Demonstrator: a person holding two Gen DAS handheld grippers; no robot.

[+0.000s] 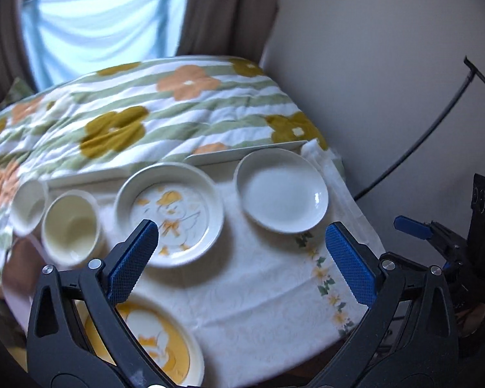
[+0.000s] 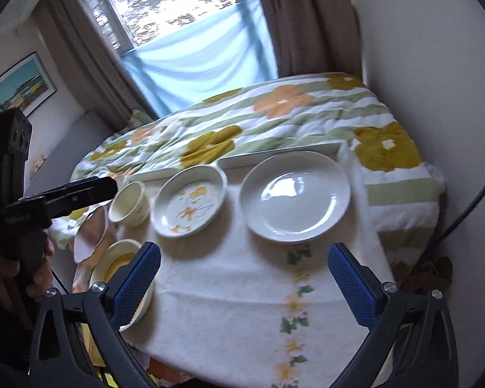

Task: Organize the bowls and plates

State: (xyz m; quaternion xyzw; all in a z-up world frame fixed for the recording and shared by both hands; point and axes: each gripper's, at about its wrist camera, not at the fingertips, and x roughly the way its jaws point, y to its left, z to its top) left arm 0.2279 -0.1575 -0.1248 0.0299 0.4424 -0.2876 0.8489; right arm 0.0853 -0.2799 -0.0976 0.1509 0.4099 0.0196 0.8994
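hovering above a white tablecloth (image 1: 252,291) edged with small yellow flowers, the left gripper (image 1: 242,255) has its blue-padded jaws spread wide and holds nothing; the right gripper (image 2: 244,284) is likewise spread and empty over the same cloth. a plain white plate (image 2: 296,195) lies at the far right of the table, with a duck-printed plate (image 1: 169,215) just beside it on the left. a cream bowl (image 1: 71,226) stands left of that plate, and a second white bowl (image 1: 29,207) sits close beside it at the table's edge. a yellow-rimmed plate (image 1: 158,342) lies nearest the left gripper, partly hidden behind its finger. a flowered quilt (image 1: 145,113) covers the bed behind the table, below a curtained window (image 2: 177,9).
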